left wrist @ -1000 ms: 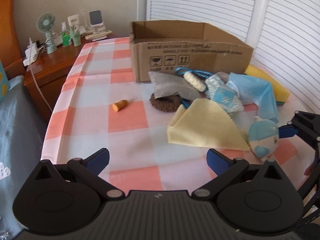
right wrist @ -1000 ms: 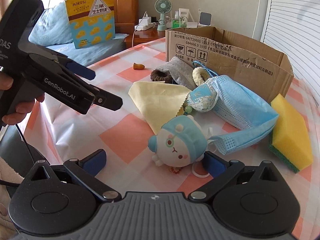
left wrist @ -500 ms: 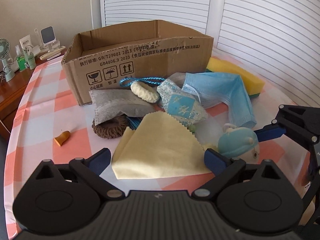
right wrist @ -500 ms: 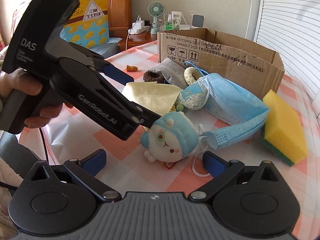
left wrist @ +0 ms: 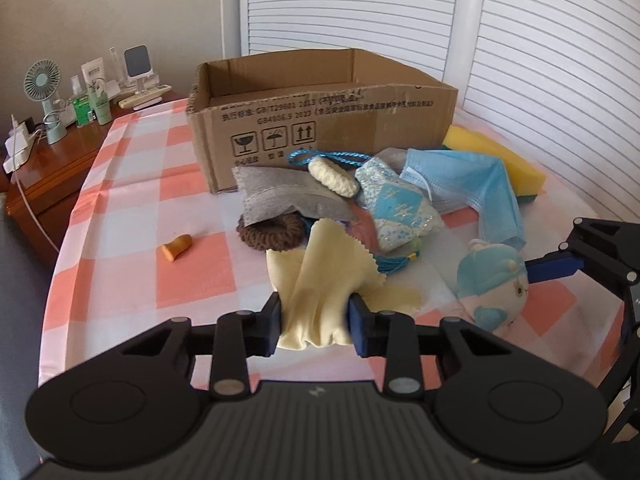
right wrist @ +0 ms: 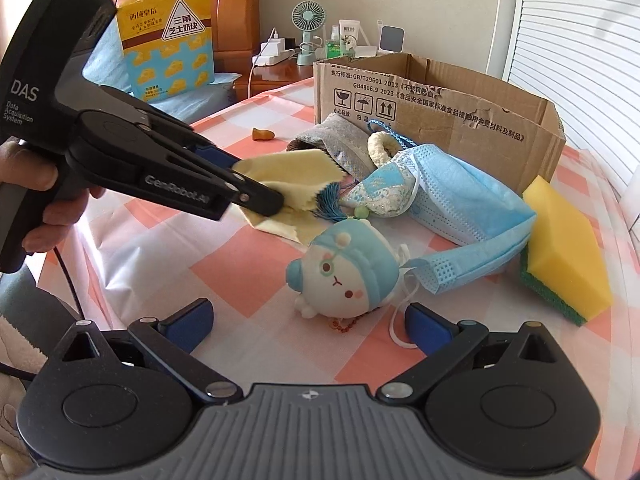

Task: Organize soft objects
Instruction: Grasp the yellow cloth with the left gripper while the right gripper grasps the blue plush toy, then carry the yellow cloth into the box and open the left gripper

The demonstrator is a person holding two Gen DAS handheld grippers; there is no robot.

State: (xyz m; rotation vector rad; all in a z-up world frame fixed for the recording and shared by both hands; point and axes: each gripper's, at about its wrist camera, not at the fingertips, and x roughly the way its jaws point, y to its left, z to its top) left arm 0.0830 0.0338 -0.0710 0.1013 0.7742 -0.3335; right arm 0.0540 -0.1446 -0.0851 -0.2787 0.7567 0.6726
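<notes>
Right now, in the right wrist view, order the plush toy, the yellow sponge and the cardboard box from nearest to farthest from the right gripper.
1. Plush toy: just ahead of the right gripper, between its open fingers.
2. Yellow sponge: farther out, on the right.
3. Cardboard box: farthest, at the back.

cloth [left wrist: 320, 276]: pale yellow, zigzag edge
bench cover [left wrist: 132, 184]: orange-pink and white checks
plush toy [right wrist: 348, 272]: white face, light blue cap, pink cheeks
mask [right wrist: 460, 200]: light blue
sponge [right wrist: 564, 248]: yellow over green
box [left wrist: 320, 120]: brown card, black print
pouch [left wrist: 400, 208]: blue and white, speckled
tongs' pads [right wrist: 192, 320]: dark blue
</notes>
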